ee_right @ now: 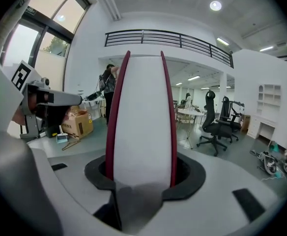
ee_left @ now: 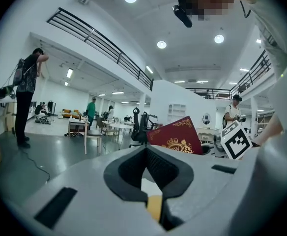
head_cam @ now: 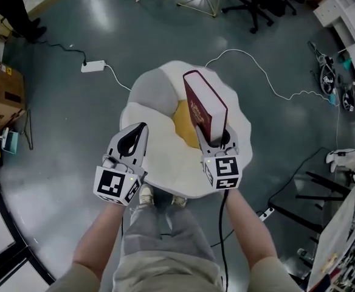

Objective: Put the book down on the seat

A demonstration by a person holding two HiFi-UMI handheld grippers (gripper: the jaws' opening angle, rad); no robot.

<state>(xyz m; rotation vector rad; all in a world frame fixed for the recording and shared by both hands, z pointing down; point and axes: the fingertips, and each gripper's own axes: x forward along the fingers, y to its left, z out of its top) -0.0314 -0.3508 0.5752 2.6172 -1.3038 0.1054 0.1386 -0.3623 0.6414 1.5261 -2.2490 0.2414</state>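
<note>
Book: a maroon hardback with a gold emblem on its cover, being held over the seat's yellow middle in the head view. I cannot tell whether it is touching the seat.
Book's long axis: running straight out from the right jaws and away from the person. In the head view the far end is leaning a little toward the person's left.
Book's faces: standing on edge, with the emblem cover facing the left gripper's side. In the right gripper view the pale page edge is facing the camera, with a maroon cover on each side of it.
Right gripper: clamping the book's near end, one jaw pressing on each cover and the book filling the gap between them.
Left gripper: hovering beside the book over the seat's near left edge. Its jaws are closed tip to tip and are gripping nothing.
From the left gripper view: the book is showing its cover just beyond the jaws, tilted.
Seat: a white, wavy-edged cushion shaped like a fried egg, with a grey patch at its far left. It is sitting on the grey floor in front of the person's shoes.
</note>
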